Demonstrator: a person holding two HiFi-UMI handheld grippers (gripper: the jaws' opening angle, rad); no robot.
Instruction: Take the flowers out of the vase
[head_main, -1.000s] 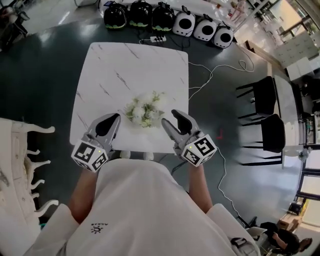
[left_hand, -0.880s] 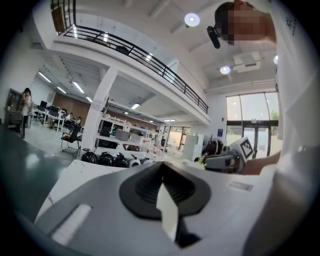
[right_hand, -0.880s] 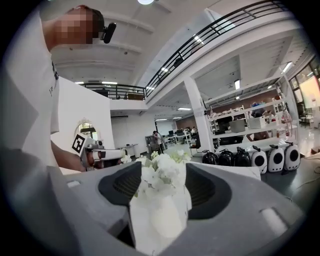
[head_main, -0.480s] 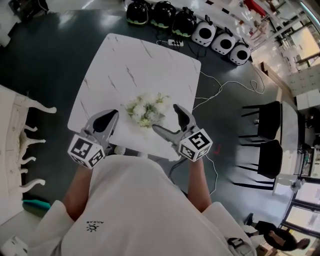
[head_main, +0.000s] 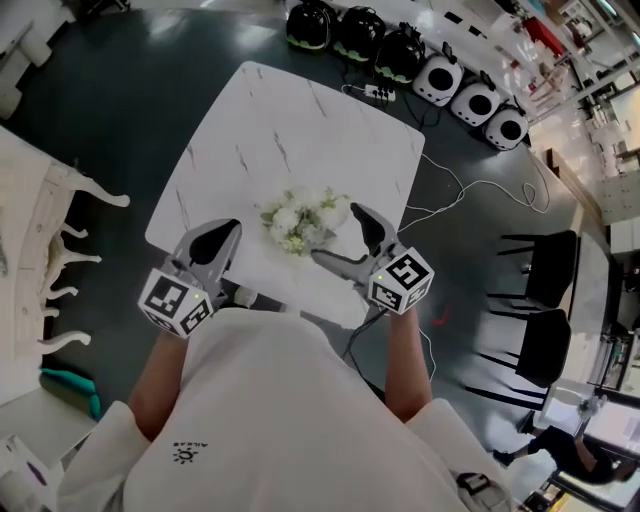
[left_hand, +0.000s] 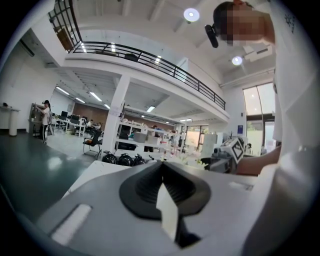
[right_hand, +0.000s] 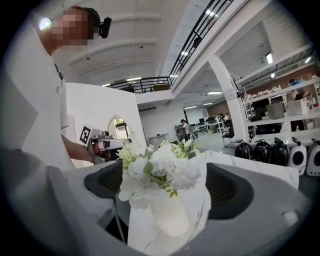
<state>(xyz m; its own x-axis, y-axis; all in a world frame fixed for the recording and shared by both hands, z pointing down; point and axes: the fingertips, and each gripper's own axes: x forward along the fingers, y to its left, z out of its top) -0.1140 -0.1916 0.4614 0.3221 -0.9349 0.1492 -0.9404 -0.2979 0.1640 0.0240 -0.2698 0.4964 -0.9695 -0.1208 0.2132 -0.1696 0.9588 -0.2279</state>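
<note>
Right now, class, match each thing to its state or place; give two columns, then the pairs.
1 flowers
2 left gripper
3 right gripper
4 table

A jaws apart
B standing in the vase
C jaws together
D under the vase

Pairs: 1-B, 2-C, 3-A, 4-D.
The right gripper's jaws have just been opening; the flowers stand before their gap, untouched.

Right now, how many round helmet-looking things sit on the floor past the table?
6, in one row beyond the table's far edge: three black pods at the left, three white pods at the right. More could lie out of view.
</note>
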